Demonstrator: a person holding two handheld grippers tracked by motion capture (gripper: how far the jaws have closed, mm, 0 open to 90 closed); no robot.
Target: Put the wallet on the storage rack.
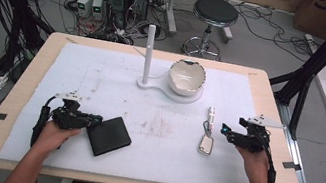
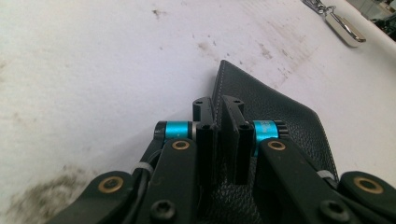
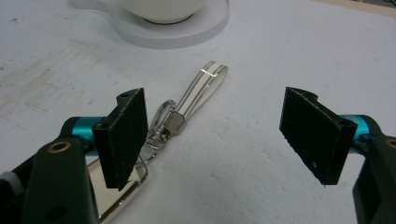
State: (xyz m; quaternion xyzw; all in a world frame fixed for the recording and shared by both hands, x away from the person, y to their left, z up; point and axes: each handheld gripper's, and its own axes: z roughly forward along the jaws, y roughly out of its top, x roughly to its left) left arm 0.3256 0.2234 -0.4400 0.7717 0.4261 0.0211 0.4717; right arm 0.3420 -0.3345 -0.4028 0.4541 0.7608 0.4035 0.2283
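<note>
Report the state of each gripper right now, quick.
Left gripper: jaws shut on the black wallet.
Right gripper: jaws open, holding nothing, above the keychain.

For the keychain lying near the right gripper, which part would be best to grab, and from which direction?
Probably the white strap of the keychain. It lies flat and straight on the table cover, narrow enough to fit between the open right gripper jaws. Come from above, jaws straddling its width. The flat shiny tag and metal clip look harder to pinch.
</note>
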